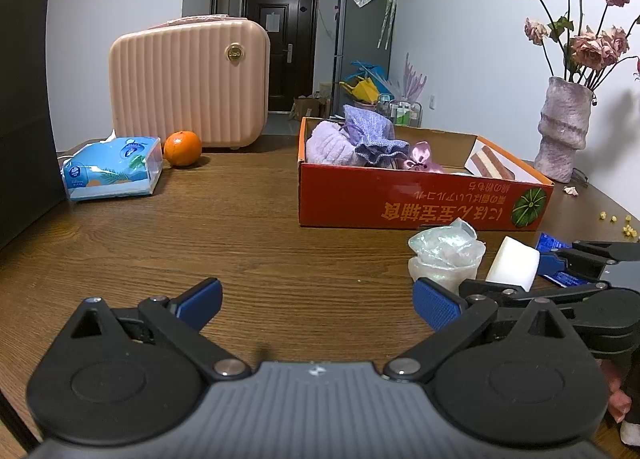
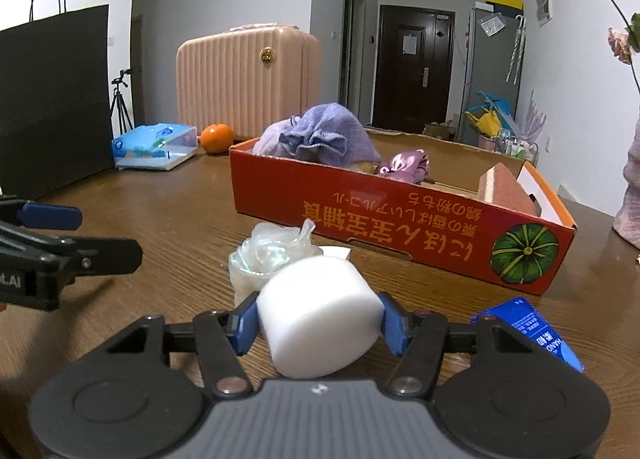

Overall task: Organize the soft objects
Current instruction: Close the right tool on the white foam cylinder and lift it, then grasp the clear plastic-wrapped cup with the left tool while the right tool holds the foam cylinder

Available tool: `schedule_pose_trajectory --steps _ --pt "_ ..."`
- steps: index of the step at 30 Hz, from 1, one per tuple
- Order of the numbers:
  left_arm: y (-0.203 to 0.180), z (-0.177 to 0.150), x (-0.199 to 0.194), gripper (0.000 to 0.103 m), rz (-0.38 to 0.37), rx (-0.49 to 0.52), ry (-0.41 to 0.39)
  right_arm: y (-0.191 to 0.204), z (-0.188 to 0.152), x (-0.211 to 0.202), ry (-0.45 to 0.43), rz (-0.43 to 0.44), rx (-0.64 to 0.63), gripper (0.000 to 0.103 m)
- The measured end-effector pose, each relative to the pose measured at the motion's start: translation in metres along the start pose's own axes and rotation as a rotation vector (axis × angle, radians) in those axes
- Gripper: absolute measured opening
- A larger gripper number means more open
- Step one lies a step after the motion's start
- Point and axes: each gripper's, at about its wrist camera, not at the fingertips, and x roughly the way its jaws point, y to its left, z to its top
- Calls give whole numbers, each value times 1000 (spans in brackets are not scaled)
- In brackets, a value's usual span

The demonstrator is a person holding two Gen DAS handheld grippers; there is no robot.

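My right gripper (image 2: 319, 326) is shut on a white foam cylinder (image 2: 320, 319), its blue pads pressing both sides just above the wooden table (image 2: 180, 227). Right behind the foam lies a crumpled clear plastic bag (image 2: 272, 255). Beyond that stands an open orange-red cardboard box (image 2: 400, 227) holding a purple cloth pouch (image 2: 324, 135) and a shiny lilac piece (image 2: 404, 167). In the left wrist view my left gripper (image 1: 318, 299) is open over bare table, with nothing between its fingers. The foam (image 1: 514, 263) and the plastic bag (image 1: 444, 251) sit to its right.
A blue packet (image 2: 532, 327) lies on the table to the right of the right gripper. At the back left are a tissue pack (image 1: 114, 167), an orange (image 1: 182, 148), a pink ribbed case (image 1: 188, 83) and a black paper bag (image 1: 24, 99). A vase of dried roses (image 1: 564, 127) stands far right.
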Motion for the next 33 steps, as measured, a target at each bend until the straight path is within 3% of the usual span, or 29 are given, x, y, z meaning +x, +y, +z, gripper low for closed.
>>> schedule_pose_trajectory --steps 15,33 --pt "0 1 0 103 4 -3 0 -30 -1 -27 -100 -120 135 59" --pt "-9 -2 5 103 9 35 8 -54 -3 -39 -135 -224 227 59"
